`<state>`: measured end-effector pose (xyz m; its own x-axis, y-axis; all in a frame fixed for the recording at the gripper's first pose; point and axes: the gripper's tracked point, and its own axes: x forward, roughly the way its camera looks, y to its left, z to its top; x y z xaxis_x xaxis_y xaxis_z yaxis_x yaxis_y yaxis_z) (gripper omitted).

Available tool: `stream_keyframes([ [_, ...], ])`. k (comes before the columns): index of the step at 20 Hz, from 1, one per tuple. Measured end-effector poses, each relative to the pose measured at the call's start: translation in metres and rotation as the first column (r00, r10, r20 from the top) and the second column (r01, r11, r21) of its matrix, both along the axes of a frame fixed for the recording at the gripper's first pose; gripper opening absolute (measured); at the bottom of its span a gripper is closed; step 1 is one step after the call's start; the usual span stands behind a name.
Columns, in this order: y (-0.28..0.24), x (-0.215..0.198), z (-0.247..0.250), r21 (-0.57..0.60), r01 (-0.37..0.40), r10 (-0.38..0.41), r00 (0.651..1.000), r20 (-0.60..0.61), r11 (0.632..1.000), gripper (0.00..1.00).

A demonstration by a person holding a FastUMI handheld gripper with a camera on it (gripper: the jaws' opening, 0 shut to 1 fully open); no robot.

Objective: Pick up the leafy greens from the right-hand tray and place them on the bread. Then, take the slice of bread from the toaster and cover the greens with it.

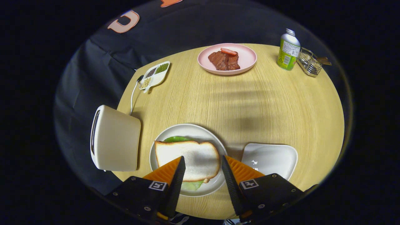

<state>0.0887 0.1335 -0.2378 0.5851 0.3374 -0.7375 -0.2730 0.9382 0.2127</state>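
My jaws (202, 170) hang wide and empty above the bread (187, 159), which caps the greens (176, 139) on the plate (200, 129) at twelve o'clock, long axis nine-to-three. Toaster (115, 139) at ten; I judge the task done.

Bread (187, 159) atop greens (176, 138) on the plate (190, 128) just ahead of the spread fingers (170, 170), toaster (115, 139) left of it, tray (272, 156) right, meat dish (227, 58) far back, bottle (288, 50) and rack (308, 62) back right, divided dish (155, 75) back left.
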Motion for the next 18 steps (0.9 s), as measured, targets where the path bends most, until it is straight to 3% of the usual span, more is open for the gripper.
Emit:
stream_keyframes([
  [5, -0.037, -0.004, 0.059, -0.032, 0.039, -0.034, 0.99, 0.14, 0.999, 0.93],
  [10, -0.077, -0.014, 0.14, -0.02, 0.118, -0.105, 0.938, 0.332, 0.993, 0.99],
  [13, -0.096, -0.023, 0.198, 0.016, 0.158, -0.147, 0.872, 0.467, 0.987, 0.99],
  [18, -0.127, -0.058, 0.281, 0.075, 0.205, -0.203, 0.726, 0.657, 0.976, 0.99],
])
